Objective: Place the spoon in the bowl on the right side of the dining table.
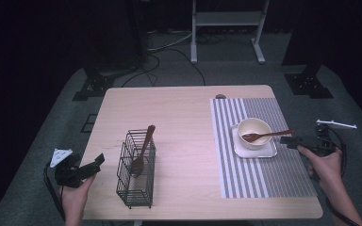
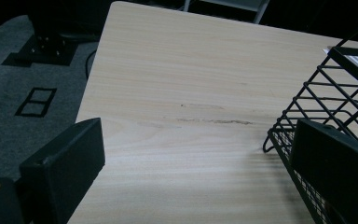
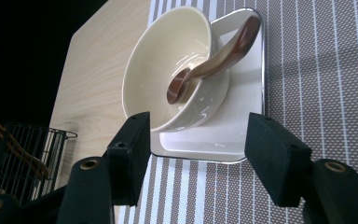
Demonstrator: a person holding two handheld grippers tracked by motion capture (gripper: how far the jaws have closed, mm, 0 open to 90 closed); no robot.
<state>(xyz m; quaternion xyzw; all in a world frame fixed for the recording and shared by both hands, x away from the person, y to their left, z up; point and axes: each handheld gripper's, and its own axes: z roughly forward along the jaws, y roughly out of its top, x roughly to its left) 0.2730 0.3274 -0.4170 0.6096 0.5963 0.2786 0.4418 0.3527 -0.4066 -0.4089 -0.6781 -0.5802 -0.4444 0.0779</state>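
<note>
Resting in cream bowl (image 1: 254, 132) at right-centre of high view: brown spoon (image 1: 267, 135), handle sticking out right over the rim.
Sitting on white square plate (image 1: 268, 150) atop striped placemat (image 1: 259, 179); right gripper (image 1: 295, 141) hovering just right of handle tip, jaws wide, gripping nothing. Standing lower-centre: black wire basket (image 1: 135, 170) holding a second spoon (image 1: 144, 149). Idling lower left off table (image 1: 179, 117) edge: left gripper (image 1: 94, 165), jaws wide, empty.

Grey carpet floor (image 1: 47, 141); white frame legs (image 1: 226, 28); cables (image 1: 169, 47) behind table.
</note>
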